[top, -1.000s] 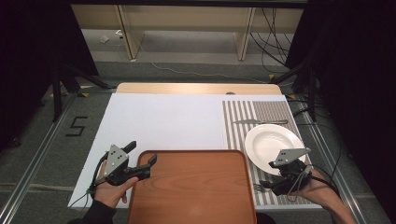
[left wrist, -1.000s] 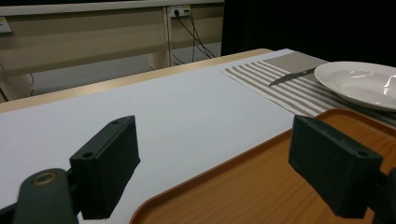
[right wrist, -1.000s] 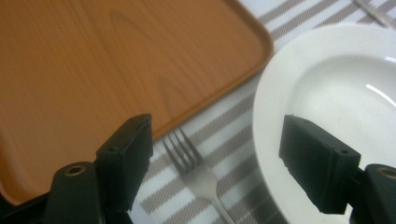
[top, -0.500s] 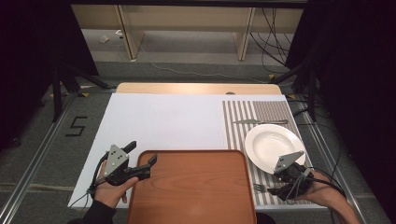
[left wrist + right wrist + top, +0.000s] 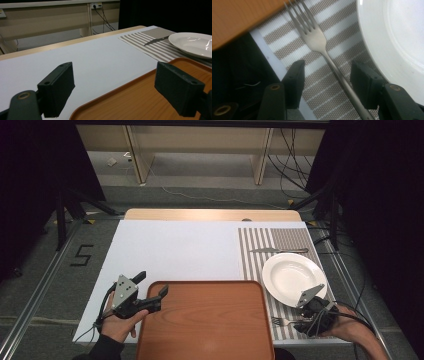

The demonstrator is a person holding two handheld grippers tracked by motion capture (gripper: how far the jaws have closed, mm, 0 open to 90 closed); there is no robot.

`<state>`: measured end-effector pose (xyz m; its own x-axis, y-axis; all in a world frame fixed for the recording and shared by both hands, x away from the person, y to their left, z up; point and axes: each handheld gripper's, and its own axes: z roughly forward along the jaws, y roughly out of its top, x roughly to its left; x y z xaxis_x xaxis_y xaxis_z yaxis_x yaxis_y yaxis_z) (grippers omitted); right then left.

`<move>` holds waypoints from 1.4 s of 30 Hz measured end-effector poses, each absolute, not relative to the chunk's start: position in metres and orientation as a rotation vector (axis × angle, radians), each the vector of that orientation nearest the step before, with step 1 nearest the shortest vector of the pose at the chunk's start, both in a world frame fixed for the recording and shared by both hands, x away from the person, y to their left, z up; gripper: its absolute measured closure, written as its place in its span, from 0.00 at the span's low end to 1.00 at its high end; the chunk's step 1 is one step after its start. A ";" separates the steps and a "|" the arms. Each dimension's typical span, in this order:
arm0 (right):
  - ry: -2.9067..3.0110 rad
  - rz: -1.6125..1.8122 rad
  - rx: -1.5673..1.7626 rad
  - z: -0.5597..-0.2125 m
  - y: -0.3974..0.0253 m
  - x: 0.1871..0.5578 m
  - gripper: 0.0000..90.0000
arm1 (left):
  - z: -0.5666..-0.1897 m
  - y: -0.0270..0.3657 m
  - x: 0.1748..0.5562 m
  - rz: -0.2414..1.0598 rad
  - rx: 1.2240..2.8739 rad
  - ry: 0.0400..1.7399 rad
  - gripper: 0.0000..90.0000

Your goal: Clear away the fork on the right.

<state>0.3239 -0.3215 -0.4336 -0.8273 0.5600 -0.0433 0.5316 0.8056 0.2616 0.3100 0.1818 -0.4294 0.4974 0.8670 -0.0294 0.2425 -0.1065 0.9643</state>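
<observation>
Fork (image 5: 317,40) lies on the striped placemat (image 5: 260,255) at the near right of the table, its tines pointing left toward the brown tray (image 5: 205,320) and its handle running right, just beside the near rim of the white plate (image 5: 292,277). From the high view the fork (image 5: 282,321) sits between the tray's right edge and the right gripper (image 5: 312,312). The right gripper view shows that gripper (image 5: 327,82) with its jaws apart, one on each side of the fork's handle and not closed on it. A knife (image 5: 277,250) rests on the placemat far beyond the plate. The left gripper (image 5: 150,295), held in the person's left hand (image 5: 117,325), sits at the tray's near left corner, jaws spread wide with one over the white table surface (image 5: 175,250) and the other over the tray, holding nothing.
</observation>
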 end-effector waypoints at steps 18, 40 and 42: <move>2.866 0.254 0.896 -0.447 -0.330 0.335 0.61 | -0.430 0.181 0.311 0.705 1.633 0.968 0.18; 2.919 0.212 0.895 -0.448 -0.327 0.339 0.78 | -0.429 0.181 0.310 0.717 1.627 0.965 0.18; 2.932 0.198 0.879 -0.448 -0.325 0.338 0.83 | -0.429 0.181 0.310 0.718 1.628 0.965 0.18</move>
